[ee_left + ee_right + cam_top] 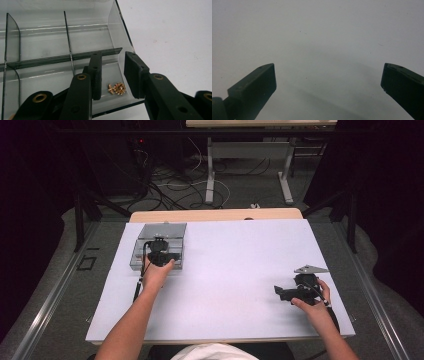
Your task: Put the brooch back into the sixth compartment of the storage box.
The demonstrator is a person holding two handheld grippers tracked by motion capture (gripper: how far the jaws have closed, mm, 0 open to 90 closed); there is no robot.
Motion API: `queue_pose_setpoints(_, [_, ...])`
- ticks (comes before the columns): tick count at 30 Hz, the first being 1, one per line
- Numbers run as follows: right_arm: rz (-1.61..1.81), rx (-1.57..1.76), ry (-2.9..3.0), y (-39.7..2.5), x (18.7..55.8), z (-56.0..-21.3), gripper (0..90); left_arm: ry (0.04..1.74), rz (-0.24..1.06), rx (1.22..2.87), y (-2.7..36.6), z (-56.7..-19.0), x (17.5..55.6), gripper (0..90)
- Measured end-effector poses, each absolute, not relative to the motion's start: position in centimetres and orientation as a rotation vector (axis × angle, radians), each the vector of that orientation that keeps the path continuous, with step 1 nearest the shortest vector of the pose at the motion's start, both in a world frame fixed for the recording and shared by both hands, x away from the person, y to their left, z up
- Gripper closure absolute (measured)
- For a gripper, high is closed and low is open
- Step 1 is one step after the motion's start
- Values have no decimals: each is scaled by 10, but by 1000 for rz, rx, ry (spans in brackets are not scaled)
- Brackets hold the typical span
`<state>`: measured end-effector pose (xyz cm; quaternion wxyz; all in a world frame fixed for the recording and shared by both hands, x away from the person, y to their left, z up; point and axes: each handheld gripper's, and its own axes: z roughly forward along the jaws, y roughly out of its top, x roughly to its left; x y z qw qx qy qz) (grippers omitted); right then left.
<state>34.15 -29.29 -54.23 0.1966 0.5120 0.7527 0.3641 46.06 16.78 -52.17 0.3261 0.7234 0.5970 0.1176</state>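
Note:
A clear plastic compartment box [158, 245] with its lid raised sits at the far left of the white table. My left gripper [159, 239] hangs over it, and its jaws are open. In the left gripper view the left gripper [113, 75] straddles the box's corner compartment [117, 66], where a small gold trinket [117, 88] lies on the floor between the jaws, untouched. My right gripper [278, 293] rests low over the bare table at the near right. The right gripper [328, 80] has its jaws wide apart with nothing between them.
Thin dividers [68, 45] split the box into several compartments. A wooden strip [215, 215] edges the table's far side. Beyond it are desk legs [210, 175] and cables [170, 185] on the floor. Metal rails [55, 290] flank the table.

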Motion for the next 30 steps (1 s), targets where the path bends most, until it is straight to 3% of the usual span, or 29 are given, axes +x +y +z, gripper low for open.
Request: queue_pose_setpoints(30, [1022, 1439, 2101, -294, 341, -542, 0, 1499, 384, 1860, 177, -507, 452, 457])
